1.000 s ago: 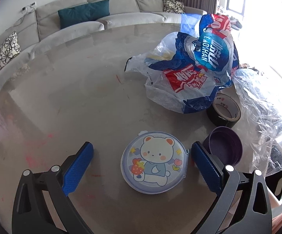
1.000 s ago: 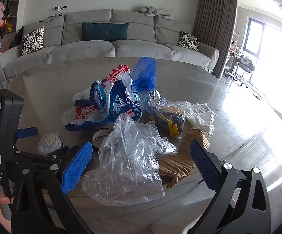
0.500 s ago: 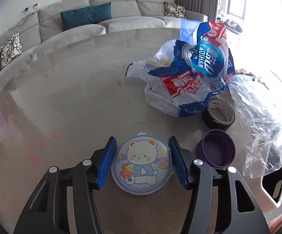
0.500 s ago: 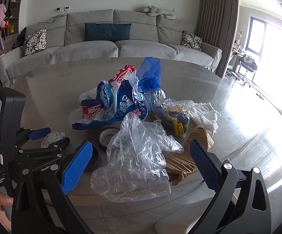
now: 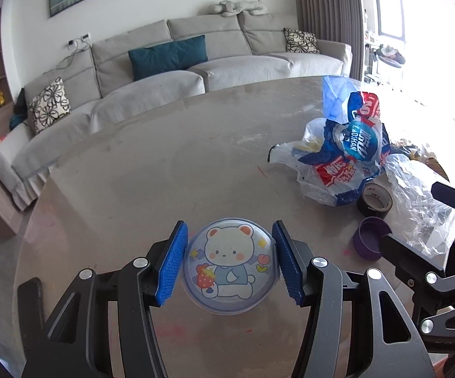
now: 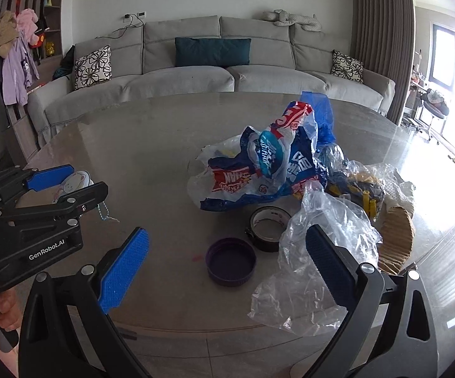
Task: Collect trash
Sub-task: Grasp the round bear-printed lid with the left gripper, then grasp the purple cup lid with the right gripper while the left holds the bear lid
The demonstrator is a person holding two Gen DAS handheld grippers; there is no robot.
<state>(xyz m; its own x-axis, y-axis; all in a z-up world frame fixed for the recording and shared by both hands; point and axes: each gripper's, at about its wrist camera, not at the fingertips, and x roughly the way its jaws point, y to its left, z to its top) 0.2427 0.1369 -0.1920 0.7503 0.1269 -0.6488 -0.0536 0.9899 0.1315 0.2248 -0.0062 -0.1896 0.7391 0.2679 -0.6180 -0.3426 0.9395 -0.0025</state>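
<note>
- Round bear lid [image 5: 230, 267] is clamped between the left claw [image 5: 229, 263] pads, lifted off the surface [image 5: 164, 173]
- Right claw [image 6: 224, 264] hangs released, above the purple cap [image 6: 230, 261], beside the clear plastic bag [image 6: 315, 271]

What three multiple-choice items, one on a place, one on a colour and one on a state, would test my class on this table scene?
1. Where does the tape roll lie?
A. on the sofa
B. on the table beside the purple lid
C. inside the clear bag

2. What colour are the gripper pads?
A. blue
B. red
C. green

3. What is the left gripper doing?
A. hanging empty
B. gripping the tape roll
C. clamping the bear container

Answers: B, the roll sits by the lid on the tabletop; A, the ribbed pads are blue; C, both pads press the container's sides.
</note>
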